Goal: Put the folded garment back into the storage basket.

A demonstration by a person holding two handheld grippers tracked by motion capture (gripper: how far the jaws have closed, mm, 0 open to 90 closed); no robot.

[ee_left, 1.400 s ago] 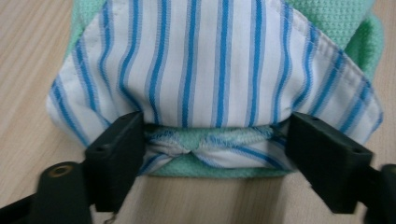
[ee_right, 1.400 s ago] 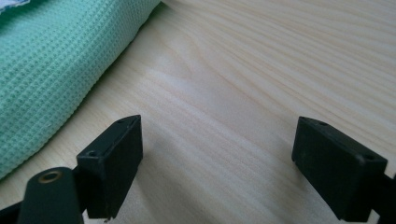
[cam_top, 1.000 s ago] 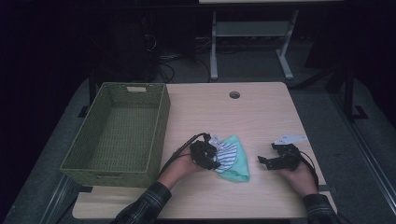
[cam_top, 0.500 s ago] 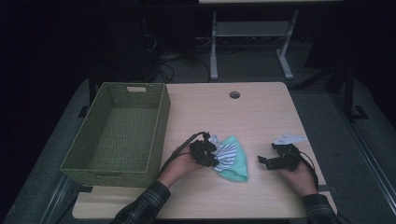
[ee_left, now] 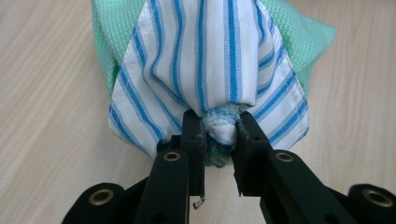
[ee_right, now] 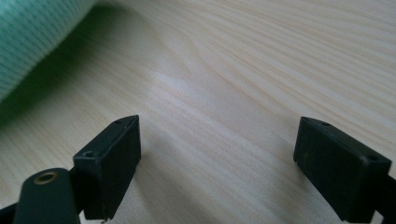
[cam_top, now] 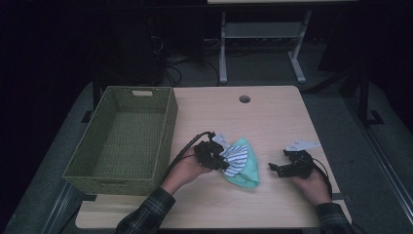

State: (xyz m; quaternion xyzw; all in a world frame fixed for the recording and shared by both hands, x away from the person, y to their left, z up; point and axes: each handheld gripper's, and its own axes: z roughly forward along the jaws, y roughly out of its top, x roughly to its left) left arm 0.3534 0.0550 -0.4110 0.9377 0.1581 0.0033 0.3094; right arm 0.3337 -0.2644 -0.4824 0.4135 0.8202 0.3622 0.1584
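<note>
A white cloth with blue stripes (cam_top: 237, 158) lies bunched over a mint green cloth (cam_top: 248, 171) on the wooden table (cam_top: 253, 122). My left gripper (cam_top: 225, 162) sits at the bundle's left side. Its jaws have just been closing and now pinch a fold of the striped cloth (ee_left: 210, 60) between the left gripper's tips (ee_left: 220, 122). A bit of the green cloth (ee_left: 303, 42) is caught in the same pinch. My right gripper (cam_top: 273, 168) rests to the right of the bundle. The right gripper (ee_right: 217, 144) is open over bare wood, with the green cloth's edge (ee_right: 32, 37) at its upper left.
A woven green basket (cam_top: 165, 141) stands empty along the table's left side, close to my left hand. A round cable hole (cam_top: 244, 99) sits near the far edge. Beyond the table are a metal stand and cables on the floor.
The left gripper's jaws have closed onto the striped cloth and the hand has risen a little, pulling the fabric up into a bunch. The right gripper has stayed put.
</note>
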